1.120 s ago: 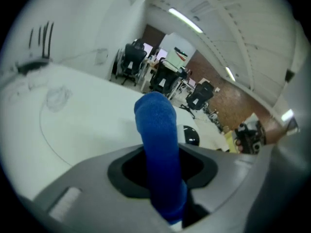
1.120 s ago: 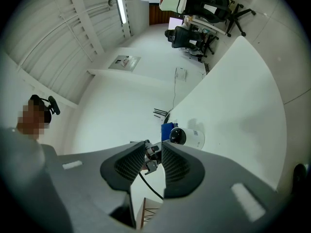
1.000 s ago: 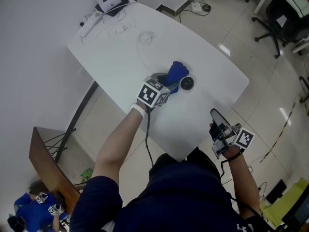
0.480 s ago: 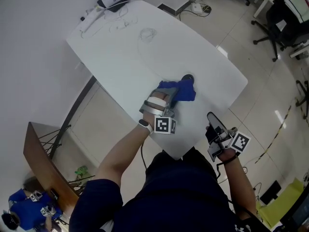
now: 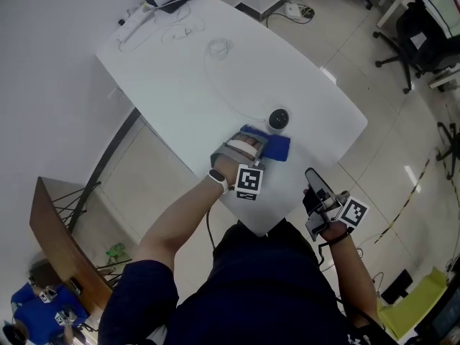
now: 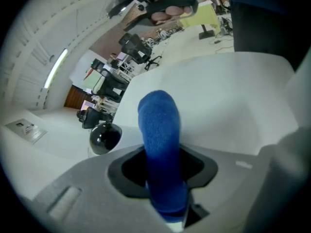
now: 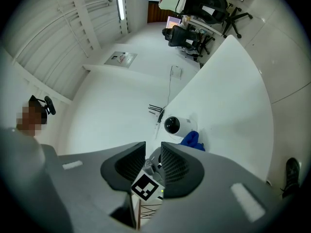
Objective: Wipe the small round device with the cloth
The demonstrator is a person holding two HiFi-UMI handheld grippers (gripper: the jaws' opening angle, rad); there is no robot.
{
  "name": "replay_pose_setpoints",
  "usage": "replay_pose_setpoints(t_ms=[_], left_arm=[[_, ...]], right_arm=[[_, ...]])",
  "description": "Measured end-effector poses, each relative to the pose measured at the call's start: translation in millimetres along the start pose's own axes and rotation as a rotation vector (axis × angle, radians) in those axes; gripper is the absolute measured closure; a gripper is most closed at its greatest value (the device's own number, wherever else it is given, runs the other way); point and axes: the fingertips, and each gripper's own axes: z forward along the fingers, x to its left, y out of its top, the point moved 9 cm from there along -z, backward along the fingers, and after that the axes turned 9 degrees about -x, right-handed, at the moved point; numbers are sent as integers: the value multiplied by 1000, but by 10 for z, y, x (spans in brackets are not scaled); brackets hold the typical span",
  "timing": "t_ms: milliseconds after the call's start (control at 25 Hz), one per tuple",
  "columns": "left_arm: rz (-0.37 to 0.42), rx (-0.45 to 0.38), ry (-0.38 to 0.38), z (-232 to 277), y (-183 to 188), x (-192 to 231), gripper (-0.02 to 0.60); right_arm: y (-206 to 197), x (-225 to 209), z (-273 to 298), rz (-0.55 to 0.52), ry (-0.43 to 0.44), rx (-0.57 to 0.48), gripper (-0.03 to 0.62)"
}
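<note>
Your white oval table stands on pale floor tiles, office chairs at upper right. At centre your left gripper is clamped on the blue terry cloth, just below the small round white device with a black lens (touching or not, hard to tell). Your right gripper, lower right, stands slightly parted, empty. Its cube bears a black-and-white square marker.

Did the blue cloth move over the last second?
Yes. The blue cloth, clamped in the left gripper, has swept from the far side of the small round device across it to its near side, toward the person.
</note>
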Motion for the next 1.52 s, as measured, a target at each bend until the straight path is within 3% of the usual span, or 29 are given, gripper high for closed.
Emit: replay_pose_setpoints(t_ms=[80,160,400,520,720,880,960,1080,1200,1280,1360,1520], left_arm=[[-20,19,-49,-27,-11,54,431],[-104,49,-93,-45,-44,130,431],[-614,127,-268,-147,-343,367,431],[-770,179,-320,-217,-587,485,433],[-868,277,-241,-193,-1029,823,433],[-1012,224,-118,-95,-1173,1160,433],[-1013,189,-106,-40,-1122,1254,433],[-890,172,-130,-15,-971,1261,433],[-760,216,-123,-67,-916,1187,433],[-737,244,-111,-144,-900,1099,433],[-781,240,-120,-229,-833,967,433],[-976,170,-185,-304,-571,699,433]], right_arm=[[-14,13,24,-4,4,4,491],[-34,25,40,-6,7,8,491],[-96,78,60,-6,11,18,491],[-88,63,20,-7,5,9,491],[-89,22,-53,-2,-13,-9,494],[-77,0,-90,-3,-23,-22,496],[-68,-13,-96,-4,-27,-26,496],[-78,-3,-89,-7,-21,-26,496],[-81,1,-81,-11,-11,-22,496],[-96,-5,-86,-5,-10,-19,496],[-117,-5,-93,-4,-8,-9,496],[-143,10,-83,-4,7,18,496]])
